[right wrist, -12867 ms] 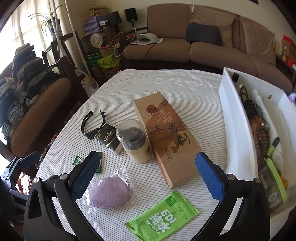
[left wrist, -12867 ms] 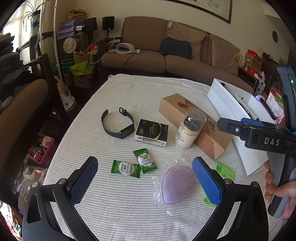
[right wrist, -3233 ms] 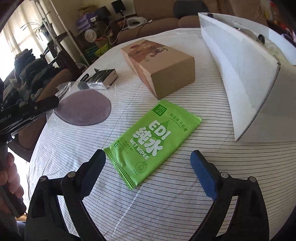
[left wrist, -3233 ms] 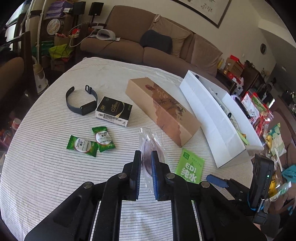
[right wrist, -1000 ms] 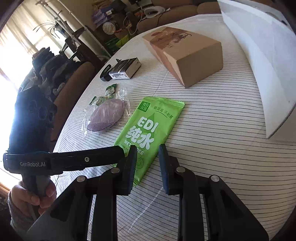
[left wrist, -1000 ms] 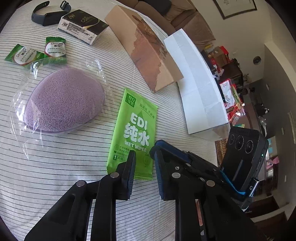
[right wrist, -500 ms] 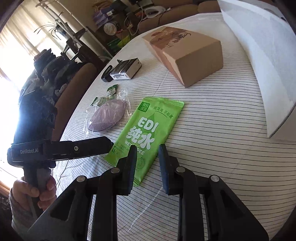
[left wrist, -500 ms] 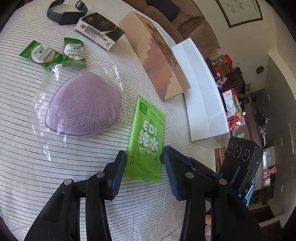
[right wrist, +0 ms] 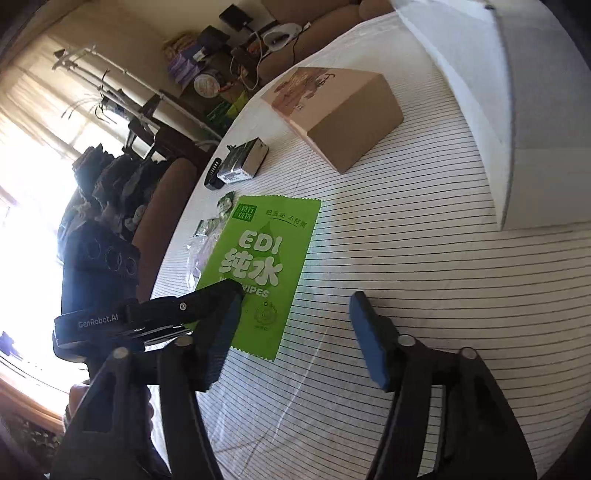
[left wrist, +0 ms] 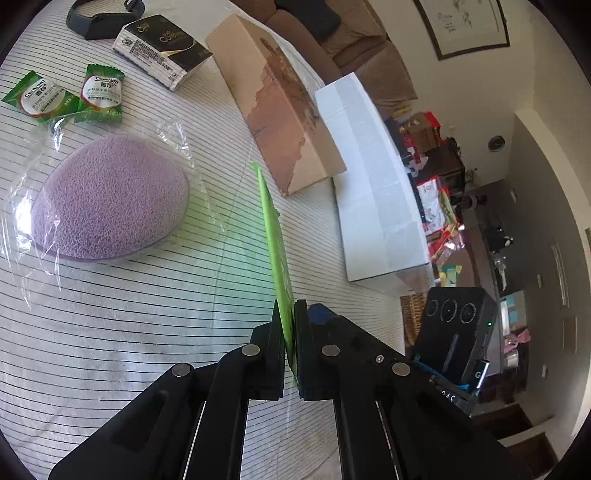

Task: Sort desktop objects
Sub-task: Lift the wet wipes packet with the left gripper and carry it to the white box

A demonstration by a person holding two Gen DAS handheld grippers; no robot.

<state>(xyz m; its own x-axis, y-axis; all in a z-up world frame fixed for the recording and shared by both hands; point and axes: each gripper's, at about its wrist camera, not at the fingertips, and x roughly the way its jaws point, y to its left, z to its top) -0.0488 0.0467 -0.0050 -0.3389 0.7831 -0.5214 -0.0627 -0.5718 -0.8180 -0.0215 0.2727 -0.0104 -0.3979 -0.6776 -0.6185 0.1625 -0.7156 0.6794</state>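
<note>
The green wet wipes packet (left wrist: 276,229) stands on edge in the left wrist view, with my left gripper (left wrist: 290,317) shut on its near end. In the right wrist view the wet wipes packet (right wrist: 266,254) faces the camera, lifted off the striped cloth, and the left gripper (right wrist: 231,290) pinches its lower left corner. My right gripper (right wrist: 295,314) has its jaws opening wide. The packet's lower edge shows between its fingers, but neither pad touches it.
A bagged purple sponge (left wrist: 110,199), two green sachets (left wrist: 99,92), a black box (left wrist: 162,48) and a wristband (left wrist: 96,18) lie to the left. A long brown carton (left wrist: 280,107) and a white box (left wrist: 373,177) stand behind. A hand (right wrist: 79,402) holds the left gripper.
The left gripper has shut on the wipes packet and tipped it up on edge. The right gripper, narrow around the packet before, has spread wide and let it go.
</note>
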